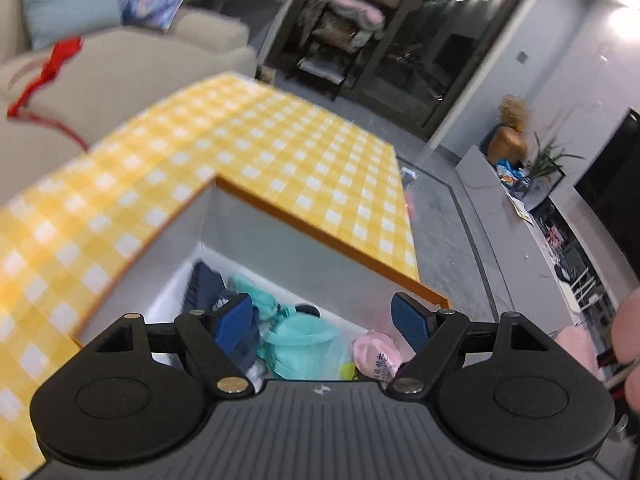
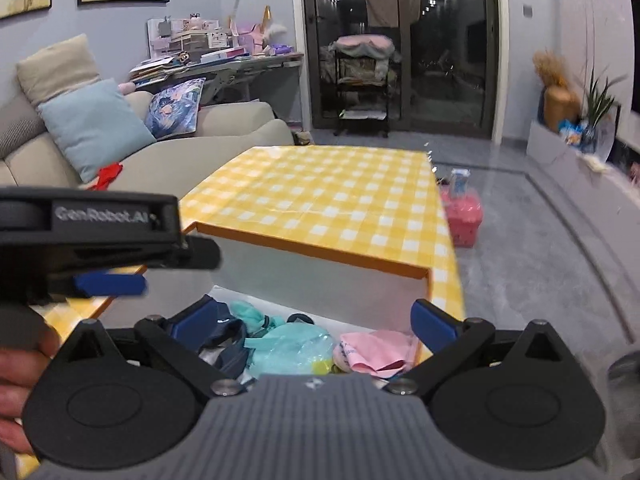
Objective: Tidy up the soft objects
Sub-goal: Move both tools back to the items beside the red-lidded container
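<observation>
A white-walled recess (image 1: 256, 236) in the yellow checked table (image 1: 280, 140) holds soft items: a navy piece (image 1: 204, 284), teal fabric (image 1: 298, 344) and a pink piece with printed text (image 1: 378, 354). My left gripper (image 1: 324, 324) hangs open above them, nothing between its blue pads. In the right wrist view the same navy piece (image 2: 224, 340), teal fabric (image 2: 292, 346) and pink cloth (image 2: 378, 350) lie in the recess (image 2: 320, 280). My right gripper (image 2: 316, 322) is open over them. The left gripper (image 2: 110, 284) shows side-on at the left, held by a hand (image 2: 20, 364).
A beige sofa (image 2: 192, 156) with a light blue cushion (image 2: 94, 128), a patterned cushion (image 2: 176, 106) and a red item (image 2: 108, 174) stands left of the table. A pink basket (image 2: 464, 216) sits on the grey floor at the right. Glass doors and a shelf cart (image 2: 362, 88) are behind.
</observation>
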A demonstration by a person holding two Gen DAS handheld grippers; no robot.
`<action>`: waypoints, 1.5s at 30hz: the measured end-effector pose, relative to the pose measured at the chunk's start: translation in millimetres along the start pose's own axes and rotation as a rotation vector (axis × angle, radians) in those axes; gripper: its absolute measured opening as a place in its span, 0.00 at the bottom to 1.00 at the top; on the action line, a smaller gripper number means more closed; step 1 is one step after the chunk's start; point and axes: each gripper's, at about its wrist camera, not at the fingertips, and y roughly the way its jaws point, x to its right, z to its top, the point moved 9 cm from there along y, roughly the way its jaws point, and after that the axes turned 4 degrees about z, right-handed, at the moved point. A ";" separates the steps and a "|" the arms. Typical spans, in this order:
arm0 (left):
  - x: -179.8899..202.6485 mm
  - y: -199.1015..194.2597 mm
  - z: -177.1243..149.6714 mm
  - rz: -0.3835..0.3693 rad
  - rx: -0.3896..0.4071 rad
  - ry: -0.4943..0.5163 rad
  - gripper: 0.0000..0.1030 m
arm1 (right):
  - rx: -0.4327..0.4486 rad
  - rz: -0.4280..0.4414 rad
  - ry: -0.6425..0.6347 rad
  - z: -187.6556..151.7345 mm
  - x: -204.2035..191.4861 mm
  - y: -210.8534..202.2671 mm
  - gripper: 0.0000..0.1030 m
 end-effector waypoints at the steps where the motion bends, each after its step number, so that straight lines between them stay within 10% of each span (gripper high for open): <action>1: 3.2 -5.9 1.9 0.005 0.013 0.021 0.90 | 0.004 -0.008 -0.005 1.6 -2.0 -4.9 0.98; 13: -0.9 -89.9 3.6 -0.054 0.060 0.126 0.90 | 0.098 0.010 0.108 -17.3 -31.1 -91.2 0.98; 22: -34.5 -127.9 -28.0 -0.023 0.067 0.387 0.90 | -0.109 0.037 0.289 -126.0 -53.6 -106.3 0.98; 30: -66.6 -97.9 -84.4 -0.180 -0.114 0.420 0.90 | -0.407 -0.142 0.265 -212.0 -72.6 -77.0 0.98; 45: -137.3 -60.7 -136.7 -0.244 -0.212 0.400 0.90 | -0.460 -0.170 0.144 -239.4 -63.9 -39.9 0.98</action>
